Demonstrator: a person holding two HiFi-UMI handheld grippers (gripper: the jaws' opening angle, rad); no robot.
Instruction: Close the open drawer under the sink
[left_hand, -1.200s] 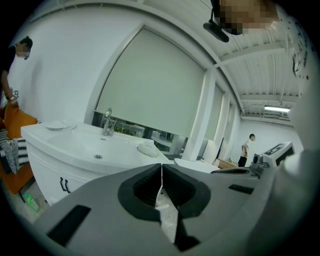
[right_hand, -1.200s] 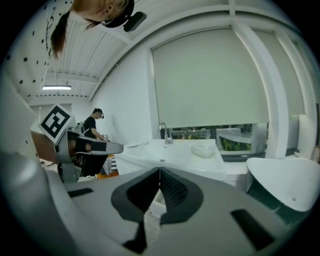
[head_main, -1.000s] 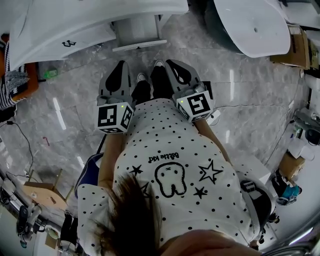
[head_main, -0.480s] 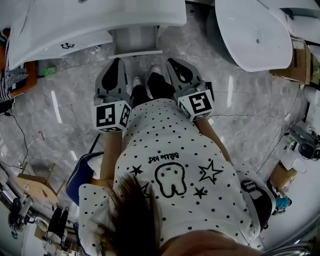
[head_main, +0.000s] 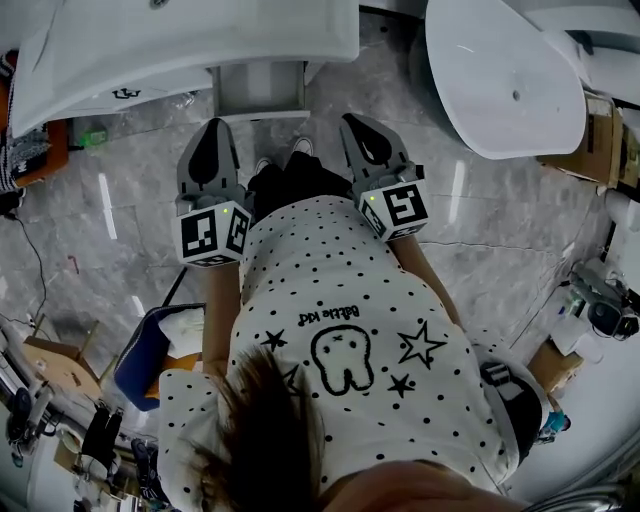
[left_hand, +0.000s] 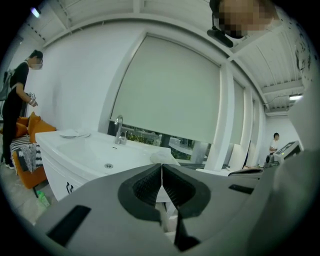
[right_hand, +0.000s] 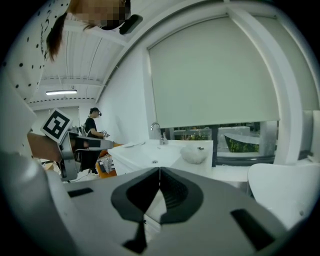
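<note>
- Two grippers were held low in front of the person, side by side, both pointing toward the sink.
- Left gripper: its jaws were together, the ribbed pads meeting along one thin line, with nothing between them.
- Right gripper: its jaws were also closed, pad against pad, and empty.
- The drawer was under the sink, pulled out toward the person, a grey box sticking out beyond the white counter edge.
- In the head view the drawer lay between the tips of the two grippers and a little ahead of them. The left tip was near its left front corner, and the right tip was further from its right corner.
- Neither gripper seemed to touch the drawer, but from this steep angle I could not judge it with certainty.
- The person's shoes stood on the grey floor just before the drawer front, between the grippers.
- A faucet stood at the back of the sink, under a big closed blind.
- A small rounded white thing lay on the counter, to the right of the faucet in the right gripper view.
- A second white basin stood to the right, well apart from the drawer.
- Another person in dark clothes stood at the far left end of the sink.
- A blue bin was on the floor behind the left gripper.
</note>
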